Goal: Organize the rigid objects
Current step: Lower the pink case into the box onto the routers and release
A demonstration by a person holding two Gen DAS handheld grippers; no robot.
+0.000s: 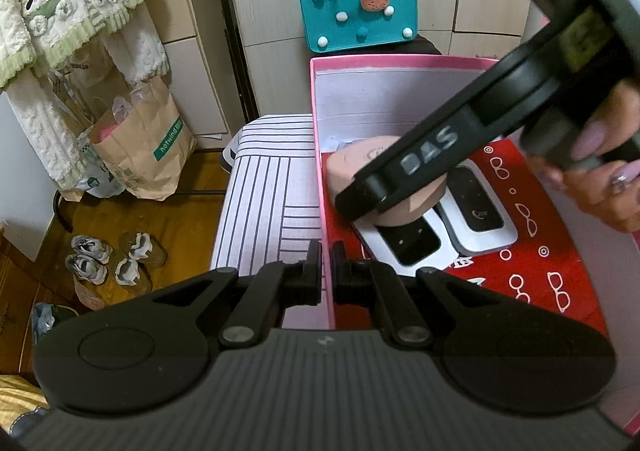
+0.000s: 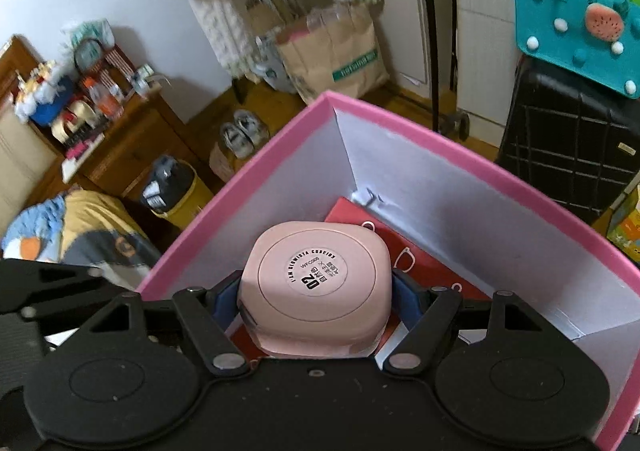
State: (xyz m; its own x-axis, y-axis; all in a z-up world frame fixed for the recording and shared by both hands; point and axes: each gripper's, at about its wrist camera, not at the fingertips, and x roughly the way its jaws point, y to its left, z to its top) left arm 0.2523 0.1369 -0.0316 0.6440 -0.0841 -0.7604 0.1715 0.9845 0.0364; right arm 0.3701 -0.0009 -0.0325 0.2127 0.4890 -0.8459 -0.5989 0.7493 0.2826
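A pink box [image 1: 320,155] with white inner walls stands open. Just left of it, in the left wrist view, lies a white surface [image 1: 264,203] with dark stripes. A red sheet [image 1: 540,251] printed with white spectacles covers the box floor. Behind the box stands a black suitcase [image 2: 568,155] with a teal bag [image 1: 356,7] on top.

The left gripper [image 1: 327,271] is closed on the box's left wall: its two fingers sit on either side of the thin pink edge and touch it. The right gripper [image 2: 316,291] reaches down into the box from the upper right in the left wrist view, carried by a hand [image 1: 600,155] at the frame's right edge. Its blue pads [image 2: 222,301] press on both sides of a pink case [image 2: 318,287], so it grips the case with jaws set wide. The case is squarish with rounded corners, and a round label with dark print faces the right wrist camera. It is inside the box near the left wall, above the red sheet; whether it rests on what lies below cannot be told.

Two white devices with black screens lie on the red sheet: one [image 1: 408,243] partly under the case, the other [image 1: 476,211] just right of it and touching it or nearly so.
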